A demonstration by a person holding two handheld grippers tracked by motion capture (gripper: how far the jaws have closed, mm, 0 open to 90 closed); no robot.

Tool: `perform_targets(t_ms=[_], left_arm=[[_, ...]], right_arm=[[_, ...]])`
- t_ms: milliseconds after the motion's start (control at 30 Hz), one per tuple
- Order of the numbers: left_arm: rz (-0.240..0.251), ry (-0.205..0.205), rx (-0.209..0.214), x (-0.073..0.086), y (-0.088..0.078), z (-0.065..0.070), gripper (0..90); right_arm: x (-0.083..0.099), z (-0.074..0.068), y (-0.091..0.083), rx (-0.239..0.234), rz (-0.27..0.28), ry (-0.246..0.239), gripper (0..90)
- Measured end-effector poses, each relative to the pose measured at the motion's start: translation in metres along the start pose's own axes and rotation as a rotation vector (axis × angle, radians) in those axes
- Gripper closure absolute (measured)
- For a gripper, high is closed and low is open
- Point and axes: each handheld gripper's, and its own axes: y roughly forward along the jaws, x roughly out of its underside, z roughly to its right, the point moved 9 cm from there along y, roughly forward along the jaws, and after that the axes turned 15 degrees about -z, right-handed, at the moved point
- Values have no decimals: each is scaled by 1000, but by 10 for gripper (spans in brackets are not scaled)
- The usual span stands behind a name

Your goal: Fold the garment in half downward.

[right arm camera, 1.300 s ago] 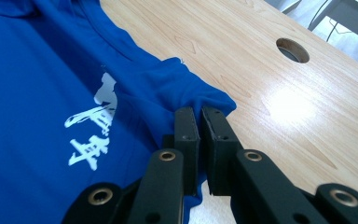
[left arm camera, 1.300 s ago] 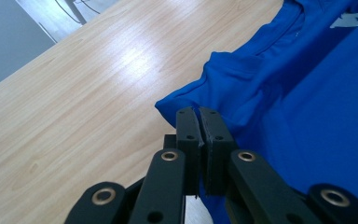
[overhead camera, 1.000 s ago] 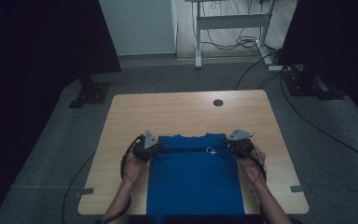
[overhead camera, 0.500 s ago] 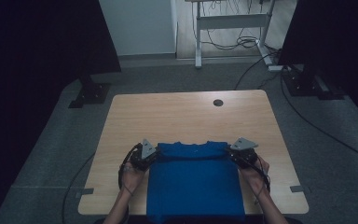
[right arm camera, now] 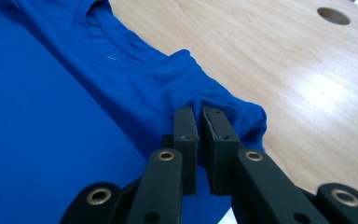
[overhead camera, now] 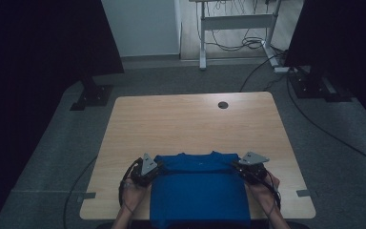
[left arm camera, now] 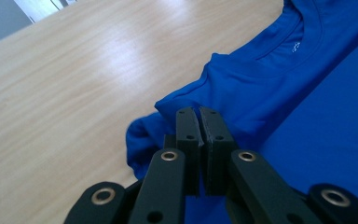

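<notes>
Cloth of the soft blue crew-neck T-shirt [overhead camera: 200, 191] runs off the near edge of the pale wooden table [overhead camera: 190, 124]. Left gripper [left arm camera: 198, 112] and right gripper [right arm camera: 199, 112] each pinch a bunched shoulder fold.

Both grippers, the left gripper [overhead camera: 153, 168] and the right gripper [overhead camera: 240, 167], now sit closer to the table's [overhead camera: 190, 124] near edge than a second ago, each pinching a shoulder of the blue T-shirt [overhead camera: 198, 191]. The shirt's collar edge lies nearer that edge too, leaving more bare wood beyond it, and more of the cloth hangs past the near edge.
</notes>
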Motion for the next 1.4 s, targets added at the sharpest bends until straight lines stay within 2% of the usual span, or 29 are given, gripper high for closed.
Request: perform_targets(t_ms=[300,467,633,1000,1400], left_arm=[[-47,8,5,21,4,16,871],[-64,4,4,26,10,16,871],[-77,5,-1,26,15,15,871],[-90,-14,-8,17,27,4,871],[-101,-27,-24,3,44,-17,871]], right_arm=[[22,-11,4,-23,-54,6,839],[29,-12,12,-26,-84,0,839],[27,-8,15,-21,-85,4,840],[16,5,28,-7,-84,3,842],[-3,26,46,6,-72,15,846]])
